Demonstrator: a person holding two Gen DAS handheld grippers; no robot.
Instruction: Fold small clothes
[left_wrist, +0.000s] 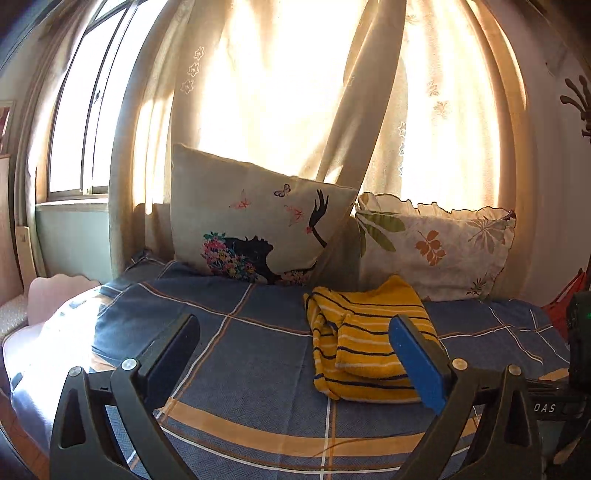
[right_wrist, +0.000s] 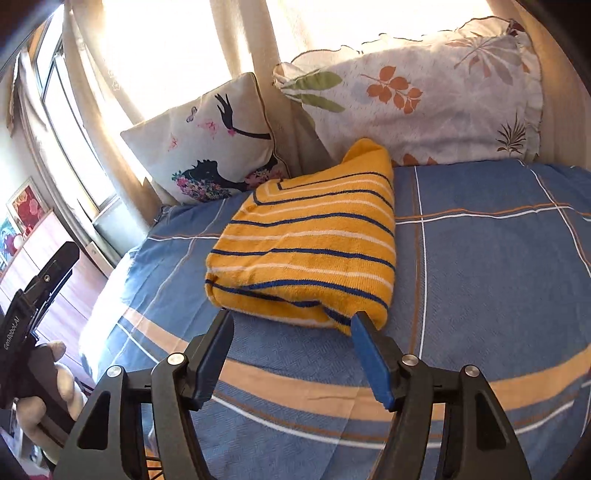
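A small yellow garment with navy and white stripes (left_wrist: 365, 339) lies folded in a compact bundle on the blue checked bedspread (left_wrist: 236, 339). In the right wrist view the garment (right_wrist: 310, 236) sits just beyond my fingers. My left gripper (left_wrist: 295, 332) is open and empty, to the left of the garment, with its right pad (left_wrist: 417, 365) in front of the bundle's edge. My right gripper (right_wrist: 293, 321) is open and empty, its tips at the bundle's near edge. The left gripper also shows at the left of the right wrist view (right_wrist: 40, 288).
Two pillows lean against the curtain at the bed's head: one with a woman's silhouette (left_wrist: 255, 218) and a leaf-print one (left_wrist: 436, 247). The bedspread (right_wrist: 480, 266) spreads right of the garment. A window (left_wrist: 74, 122) and wooden furniture (right_wrist: 48, 266) are on the left.
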